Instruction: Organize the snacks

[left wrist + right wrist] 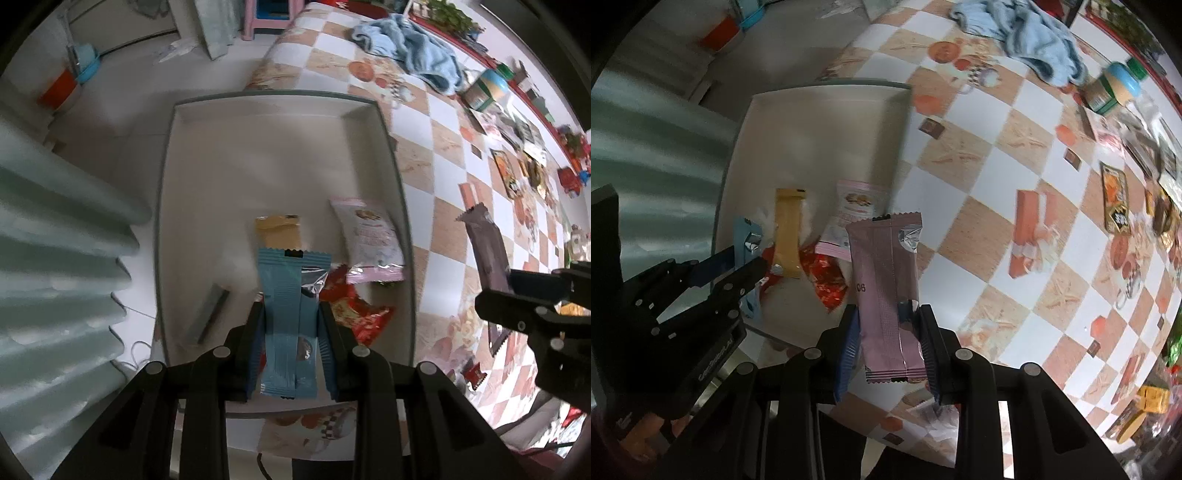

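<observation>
I am mid-delivery: my left tongs (291, 350) pinch a teal foil snack packet (288, 325) above the shallow white tray (207, 110), my right tongs (888, 347) pinch a mauve foil packet (886, 288) over its worktop-side edge, so next I lower and release both among the snacks inside.

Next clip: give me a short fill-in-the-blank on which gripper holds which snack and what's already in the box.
1. The left gripper is shut on a ____ snack packet.
2. The right gripper holds a ____ packet.
3. The yellow packet lies inside the white ____.
4. A light blue ____ lies crumpled on the checkered tablecloth.

Missing words: blue; pink; box; towel
</observation>
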The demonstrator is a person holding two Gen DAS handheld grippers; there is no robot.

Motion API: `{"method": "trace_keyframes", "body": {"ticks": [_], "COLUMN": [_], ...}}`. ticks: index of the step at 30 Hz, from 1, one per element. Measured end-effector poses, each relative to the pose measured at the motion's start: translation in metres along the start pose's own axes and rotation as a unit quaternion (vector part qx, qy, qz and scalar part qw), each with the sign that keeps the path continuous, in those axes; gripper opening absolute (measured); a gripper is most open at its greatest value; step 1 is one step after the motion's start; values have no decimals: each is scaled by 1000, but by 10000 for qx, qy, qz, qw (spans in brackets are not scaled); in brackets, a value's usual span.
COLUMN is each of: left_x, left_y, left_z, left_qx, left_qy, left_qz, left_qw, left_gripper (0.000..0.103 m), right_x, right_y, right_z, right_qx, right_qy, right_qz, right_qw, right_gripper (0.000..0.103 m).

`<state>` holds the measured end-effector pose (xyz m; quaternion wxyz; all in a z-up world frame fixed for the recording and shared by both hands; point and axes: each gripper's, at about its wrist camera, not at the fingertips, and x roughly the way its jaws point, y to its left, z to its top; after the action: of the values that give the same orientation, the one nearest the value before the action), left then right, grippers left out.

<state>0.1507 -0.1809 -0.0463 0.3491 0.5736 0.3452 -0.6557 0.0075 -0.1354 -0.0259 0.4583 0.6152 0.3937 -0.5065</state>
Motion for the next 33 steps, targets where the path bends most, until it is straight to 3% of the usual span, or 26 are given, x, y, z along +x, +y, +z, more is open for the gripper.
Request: {"method": "trace_keyframes", "body": {"ticks": [33], "left_x": [20], "left_y": [31], "left_z": [8], "left_qx": [-314], "left_qy": [163], "left_qz": [81], "left_qw": [9993], "left_gripper": [30], "right_x": [23], "right_y": [48], "right_z": [42], "right_qx": [-419], "right_qy": [180], "right_qz": [82], "right_qw": [9989], "right_gripper": [34]}}
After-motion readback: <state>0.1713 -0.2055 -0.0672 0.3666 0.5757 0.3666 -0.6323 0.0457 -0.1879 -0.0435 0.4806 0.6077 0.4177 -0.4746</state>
